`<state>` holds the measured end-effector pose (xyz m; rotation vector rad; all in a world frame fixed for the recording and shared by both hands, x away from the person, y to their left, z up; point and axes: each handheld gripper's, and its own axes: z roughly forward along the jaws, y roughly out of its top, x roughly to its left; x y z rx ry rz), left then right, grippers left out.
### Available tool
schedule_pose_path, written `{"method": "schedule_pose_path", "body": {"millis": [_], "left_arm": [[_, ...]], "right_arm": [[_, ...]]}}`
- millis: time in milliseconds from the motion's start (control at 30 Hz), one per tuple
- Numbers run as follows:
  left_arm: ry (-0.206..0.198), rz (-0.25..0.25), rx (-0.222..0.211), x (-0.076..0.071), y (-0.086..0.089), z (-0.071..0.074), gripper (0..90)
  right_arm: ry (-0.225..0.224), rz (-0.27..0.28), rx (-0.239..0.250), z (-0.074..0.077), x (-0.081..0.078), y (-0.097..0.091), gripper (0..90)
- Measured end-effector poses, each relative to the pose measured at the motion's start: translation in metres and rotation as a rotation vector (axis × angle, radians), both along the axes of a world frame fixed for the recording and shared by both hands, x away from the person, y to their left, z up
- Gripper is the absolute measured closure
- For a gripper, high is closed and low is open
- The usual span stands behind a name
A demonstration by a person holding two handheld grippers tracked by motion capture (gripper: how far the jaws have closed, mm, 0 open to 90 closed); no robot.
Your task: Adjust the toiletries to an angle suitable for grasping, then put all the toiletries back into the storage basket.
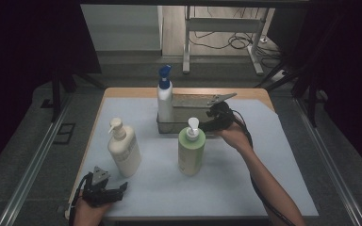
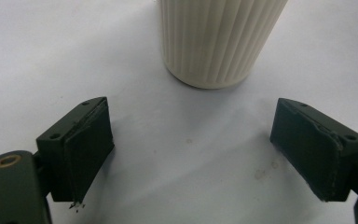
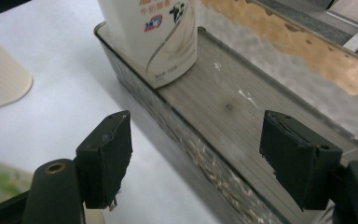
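A white bottle with a blue cap stands upright at the left end of a metal tray. My right gripper is open at the tray's near wall, its jaws straddling that wall with nothing gripped. A green pump bottle stands just in front of it. A cream ribbed pump bottle stands at the left. My left gripper rests open near the front left edge, pointing at the cream bottle's base but apart from it.
A white mat covers the wooden table, with free room on its right half. The cream bottle's edge shows at the left of the right gripper view. A metal stand and cables lie beyond the table.
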<state>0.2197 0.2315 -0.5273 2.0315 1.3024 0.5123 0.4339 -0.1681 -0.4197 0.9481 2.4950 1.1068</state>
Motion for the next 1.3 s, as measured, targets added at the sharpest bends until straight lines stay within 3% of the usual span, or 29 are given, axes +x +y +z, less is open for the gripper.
{"method": "schedule_pose_path", "body": {"millis": [1300], "left_arm": [[0.000, 0.000, 0.000, 0.000, 0.000, 0.000, 12.4]], "right_arm": [[-0.020, 0.059, -0.008, -0.008, -0.058, -0.048, 16.1]]}}
